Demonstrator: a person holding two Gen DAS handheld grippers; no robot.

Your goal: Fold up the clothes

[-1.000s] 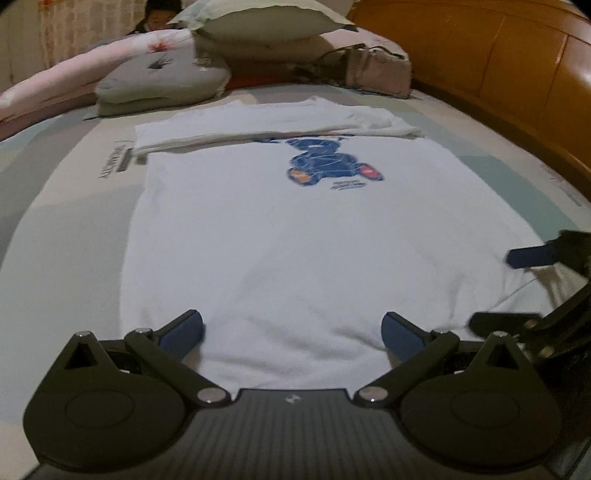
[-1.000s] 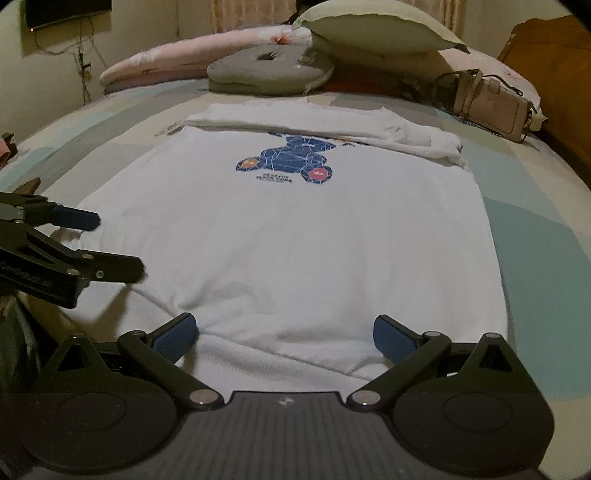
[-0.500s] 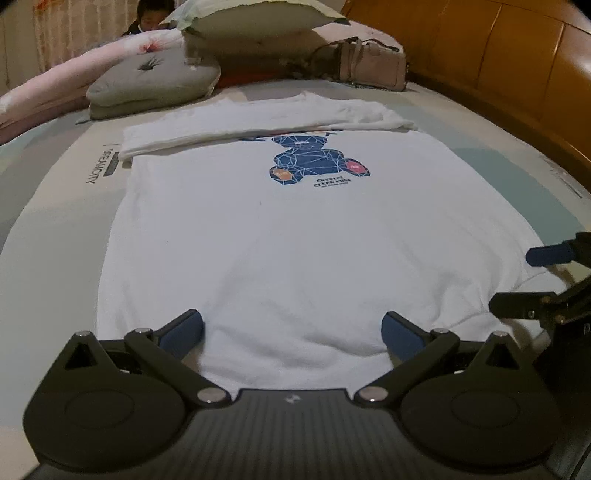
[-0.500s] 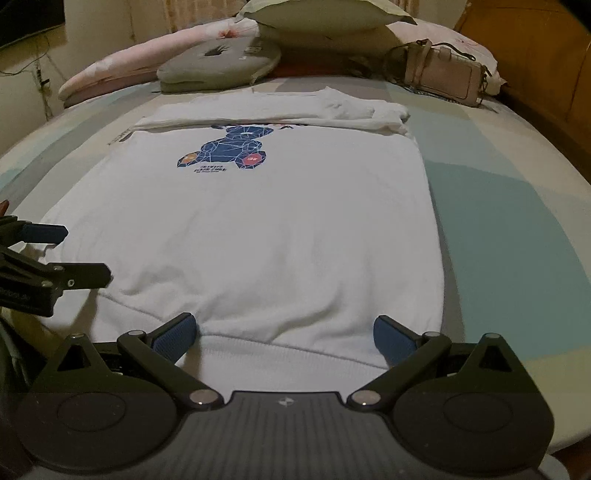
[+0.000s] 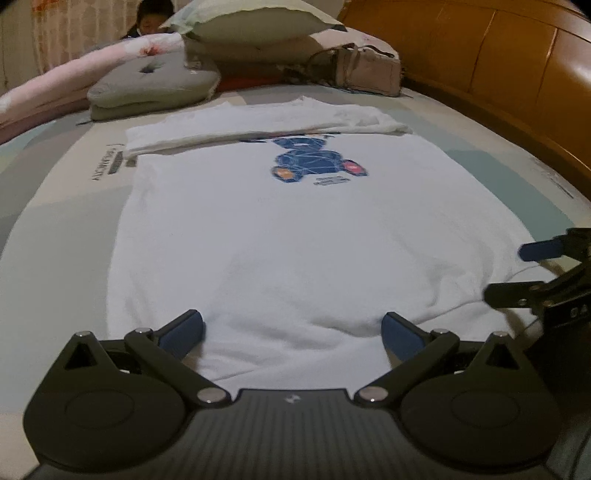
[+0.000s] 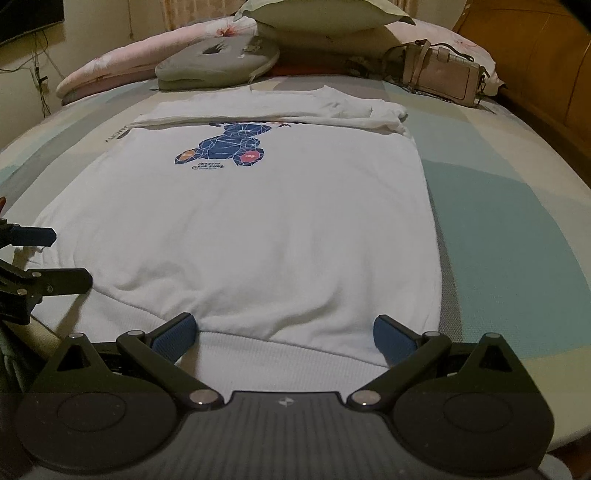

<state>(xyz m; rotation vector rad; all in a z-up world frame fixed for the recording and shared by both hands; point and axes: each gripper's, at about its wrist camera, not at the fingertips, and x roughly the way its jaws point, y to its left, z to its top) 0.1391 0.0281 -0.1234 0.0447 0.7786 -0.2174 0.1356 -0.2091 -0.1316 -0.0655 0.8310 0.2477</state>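
Spread flat on the bed [image 6: 517,206], print side up: a white sweatshirt [image 6: 258,229] with a blue bear print [image 6: 225,147], its far end folded back over itself toward the pillows [image 6: 321,14]. Nearest to both cameras, the ribbed hem [image 6: 280,350] of the sweatshirt. Over the left part of that hem, the left gripper [image 5: 291,332], fingers spread wide, blue pads [image 5: 183,332] either side of a stretch of white cloth, nothing pinched; whether the pads touch the fabric cannot be told. Over the right part of the hem, the right gripper [image 6: 282,332], likewise wide open, pads [image 6: 391,338] flanking the ribbed band, gripping nothing. Beyond the sweatshirt's folded end, a grey cushion [image 6: 218,62] and a beige handbag [image 6: 443,74]; to the right of the sweatshirt, a wooden bed frame [image 5: 498,85].
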